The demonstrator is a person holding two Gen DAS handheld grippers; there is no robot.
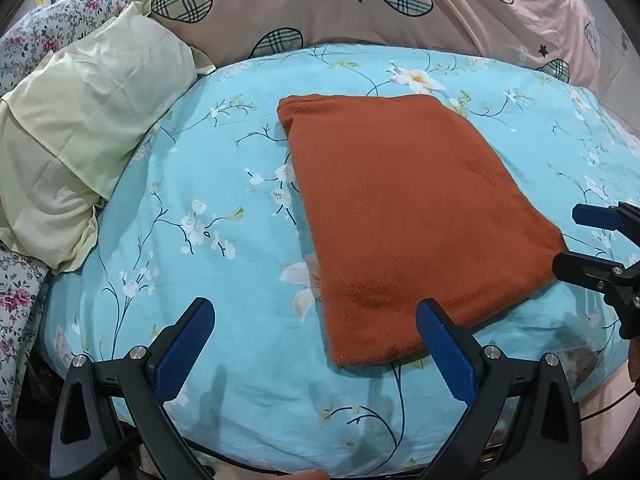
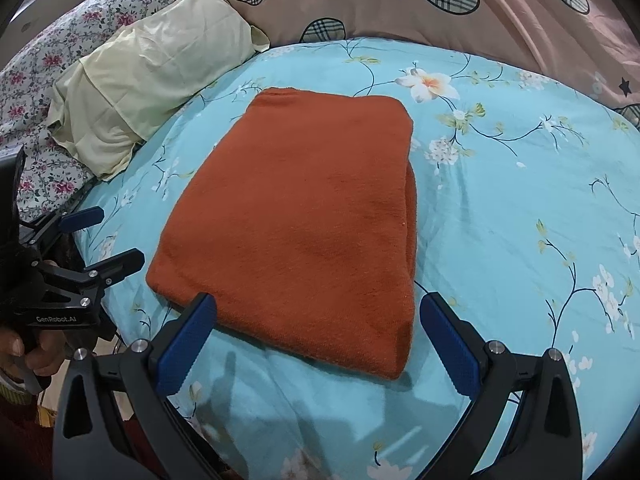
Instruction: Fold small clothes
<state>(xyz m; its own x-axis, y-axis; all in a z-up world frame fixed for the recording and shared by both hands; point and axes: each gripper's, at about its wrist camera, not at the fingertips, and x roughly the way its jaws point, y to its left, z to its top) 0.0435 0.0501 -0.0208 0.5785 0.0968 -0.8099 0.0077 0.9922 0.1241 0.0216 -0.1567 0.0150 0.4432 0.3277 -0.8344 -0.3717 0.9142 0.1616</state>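
Note:
A rust-orange cloth (image 1: 404,208) lies folded into a flat rectangle on the blue flowered bed sheet (image 1: 224,200); it also shows in the right wrist view (image 2: 304,216). My left gripper (image 1: 316,312) is open and empty, hovering just in front of the cloth's near left corner. My right gripper (image 2: 318,308) is open and empty, its fingers straddling the cloth's near edge without gripping it. The right gripper shows at the far right of the left wrist view (image 1: 568,236), the left gripper at the far left of the right wrist view (image 2: 116,236).
A pale yellow pillow (image 1: 80,132) lies at the left, a pink quilt with plaid hearts (image 1: 360,4) along the back, and a rose-print cover (image 2: 52,64) at the far left. The bed's front edge runs just below the grippers.

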